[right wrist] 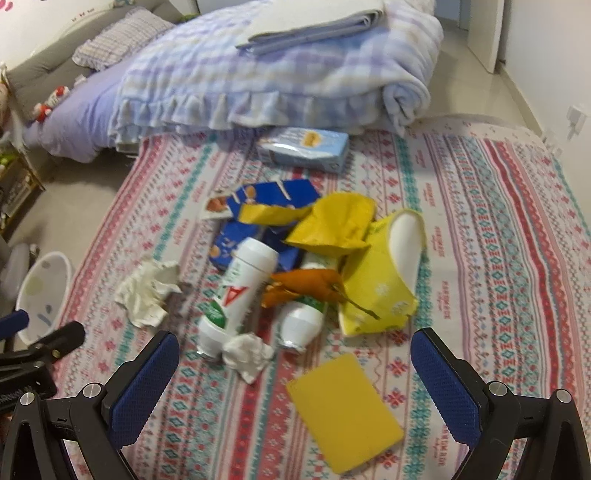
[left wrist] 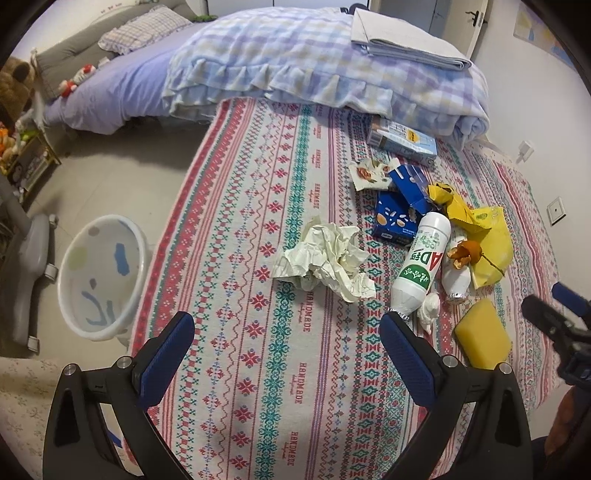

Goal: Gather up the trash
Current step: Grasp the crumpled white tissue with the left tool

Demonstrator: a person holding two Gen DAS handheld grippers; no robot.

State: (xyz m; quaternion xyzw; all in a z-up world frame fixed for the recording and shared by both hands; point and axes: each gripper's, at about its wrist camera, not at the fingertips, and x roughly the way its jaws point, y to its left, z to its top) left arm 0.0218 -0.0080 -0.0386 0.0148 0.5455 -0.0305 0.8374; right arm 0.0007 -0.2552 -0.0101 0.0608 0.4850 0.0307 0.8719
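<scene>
A cloth (left wrist: 280, 258) banded in red, teal and white cross-stitch motifs is seen beneath cream crumpled paper (left wrist: 327, 260), a white bottle (left wrist: 419, 267) lettered in green and red, a blue carton (left wrist: 397, 218), a yellow sponge (left wrist: 482, 334) and orange peel (left wrist: 463, 253).

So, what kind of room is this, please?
Most likely a bedroom: a bed with a folded plaid quilt and a pillow, plus a plush toy. Trash lies on a patterned blanket, and a white bin stands on the floor.
</scene>
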